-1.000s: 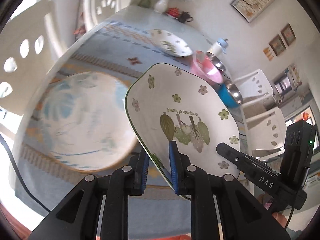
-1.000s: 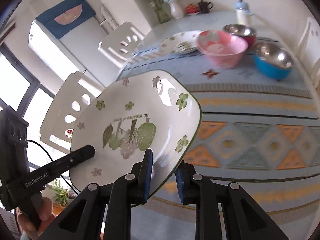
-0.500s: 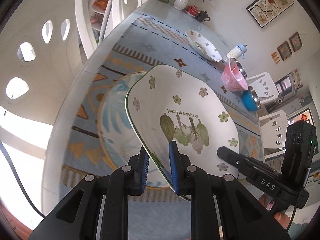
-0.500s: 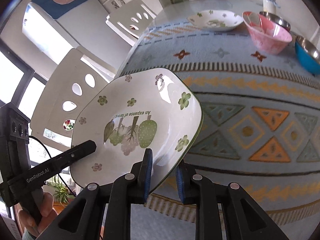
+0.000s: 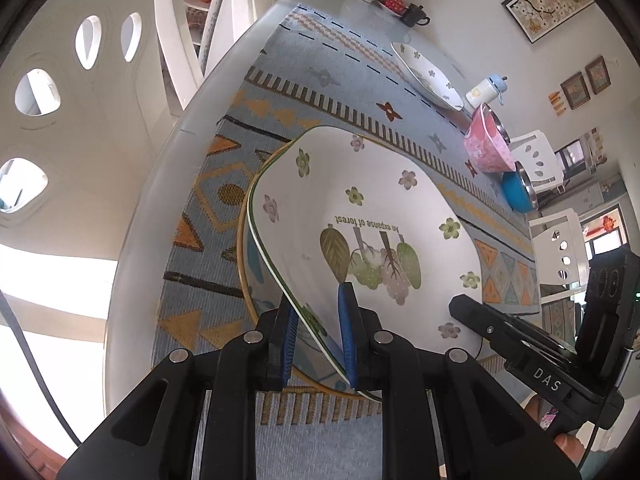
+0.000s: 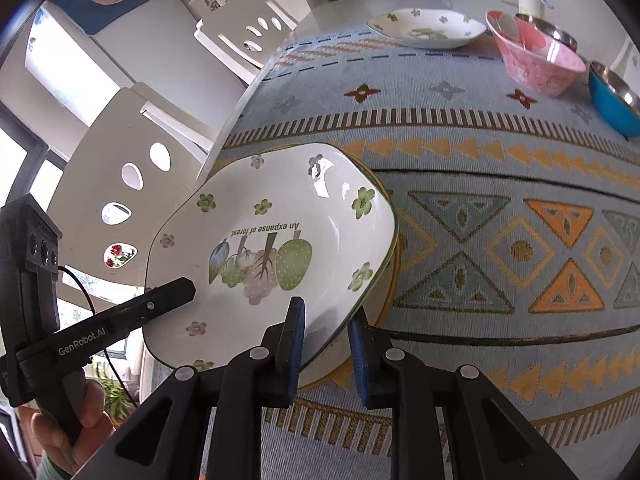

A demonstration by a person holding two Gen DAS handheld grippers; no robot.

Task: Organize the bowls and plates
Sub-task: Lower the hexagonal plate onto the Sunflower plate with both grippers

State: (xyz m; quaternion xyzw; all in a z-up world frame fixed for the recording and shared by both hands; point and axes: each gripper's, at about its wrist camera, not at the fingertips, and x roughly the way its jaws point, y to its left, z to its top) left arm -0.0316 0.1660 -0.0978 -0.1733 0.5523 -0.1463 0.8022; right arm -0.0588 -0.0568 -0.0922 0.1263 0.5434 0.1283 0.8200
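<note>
I have both tools on the same dish: a white, squarish ceramic plate with a thin green rim, small flowers and a printed fruit motif (image 5: 372, 240). My left gripper (image 5: 318, 336) is nearly closed, its blue pads pinching the plate's near-left edge, one pad under the rim and one on the inner face. My right gripper (image 6: 326, 344) is likewise almost fully closed, clamped on the plate's opposite near edge, as its own view shows (image 6: 272, 256). Each camera also catches the other tool: the black finger marked DAS (image 5: 516, 344) reaches in from the right of the left view, and the GenRobot.AI finger (image 6: 120, 320), with a hand (image 6: 72, 420) on its handle, comes in from the left of the right view.

The plate sits tilted, directly over a round plate with a yellow rim and blue pattern (image 5: 250, 280) lying on the blue woven tablecloth with orange triangles (image 6: 500, 240); whether the two plates touch I cannot tell.

Further back on the cloth are a second white flowered plate (image 6: 428, 28), a pink patterned bowl (image 6: 536, 56) and a blue bowl with a steel lining (image 6: 612, 96), with another steel bowl (image 6: 550, 32) behind the pink one
</note>
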